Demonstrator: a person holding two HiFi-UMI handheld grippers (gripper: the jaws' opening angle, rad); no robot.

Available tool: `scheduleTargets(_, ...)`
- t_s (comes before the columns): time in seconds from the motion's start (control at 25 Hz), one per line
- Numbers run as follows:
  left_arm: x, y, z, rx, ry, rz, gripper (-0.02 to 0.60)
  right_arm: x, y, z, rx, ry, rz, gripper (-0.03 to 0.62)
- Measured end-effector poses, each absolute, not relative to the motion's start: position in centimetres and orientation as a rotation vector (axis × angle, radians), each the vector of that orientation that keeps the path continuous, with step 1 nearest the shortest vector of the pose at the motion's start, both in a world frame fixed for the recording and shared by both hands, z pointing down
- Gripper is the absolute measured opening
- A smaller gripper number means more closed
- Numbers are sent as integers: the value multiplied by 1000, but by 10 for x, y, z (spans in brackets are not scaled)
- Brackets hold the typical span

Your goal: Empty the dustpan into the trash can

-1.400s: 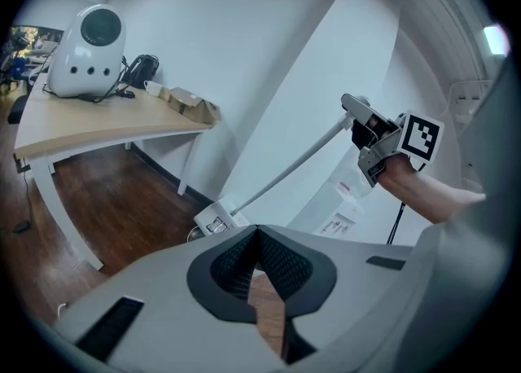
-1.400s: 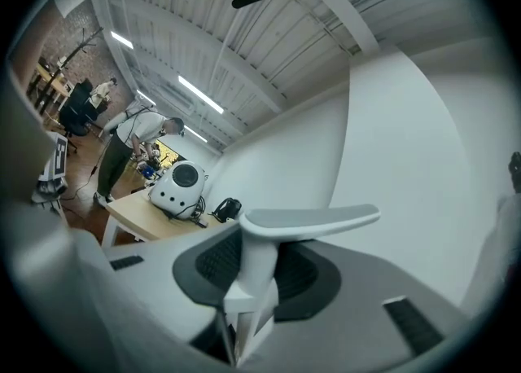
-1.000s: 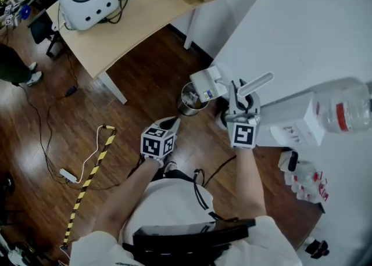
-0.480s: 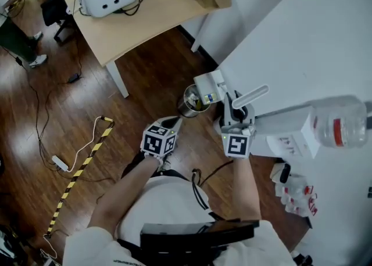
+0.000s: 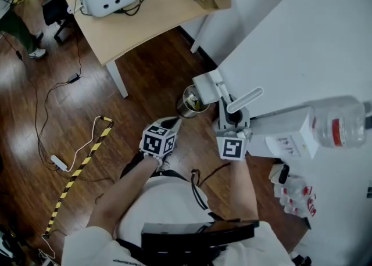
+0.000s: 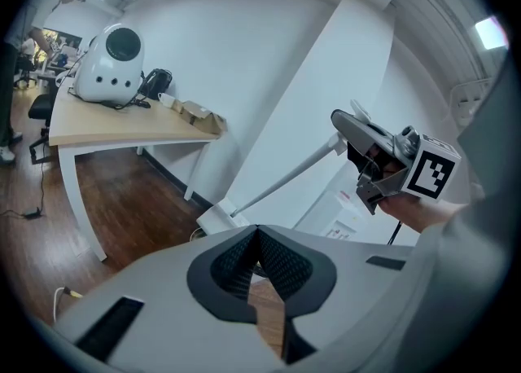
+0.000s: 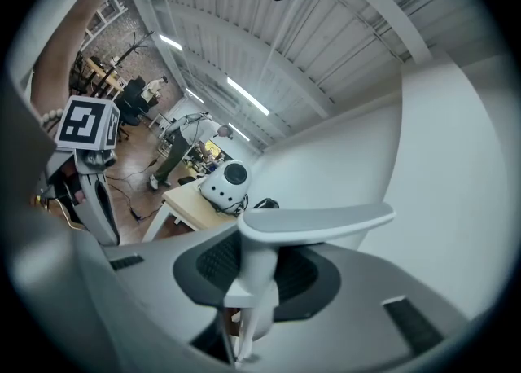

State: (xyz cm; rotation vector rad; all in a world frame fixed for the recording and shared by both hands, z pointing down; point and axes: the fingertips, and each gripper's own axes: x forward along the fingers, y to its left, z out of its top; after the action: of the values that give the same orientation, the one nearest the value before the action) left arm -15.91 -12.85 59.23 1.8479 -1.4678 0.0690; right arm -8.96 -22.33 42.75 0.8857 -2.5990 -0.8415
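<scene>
Two tongs: the right tongs (image 5: 232, 118) clamp the handle (image 7: 313, 221) of the white dustpan (image 5: 207, 83), its pan out ahead, just beside the metal trash can (image 5: 187, 107); the left tongs (image 6: 259, 239), alongside, are pressed together, empty.

left gripper (image 5: 172, 122): grey, black-white cube | right gripper (image 5: 231, 117): alike | shirt (image 5: 168, 201): white

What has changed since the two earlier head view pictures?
The right gripper, shut on the dustpan handle, came slightly back toward the person and to the left in the head view. The dustpan next to the trash can seems to have turned a little. Unchanged: that grip, the left gripper shut and empty, and the trash can's place.
</scene>
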Motion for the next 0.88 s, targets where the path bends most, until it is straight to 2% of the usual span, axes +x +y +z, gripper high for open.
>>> scheduleTargets(0.32, -159, -132, 591, 1862, -1449, 80, 0, -86, -245, 422, 941, -2599, -776, 103)
scheduleTargets(0.88, -183, -185, 586, 1938, -1373, 111, 0, -85, -352, 391, 1122, -2537, -608, 101)
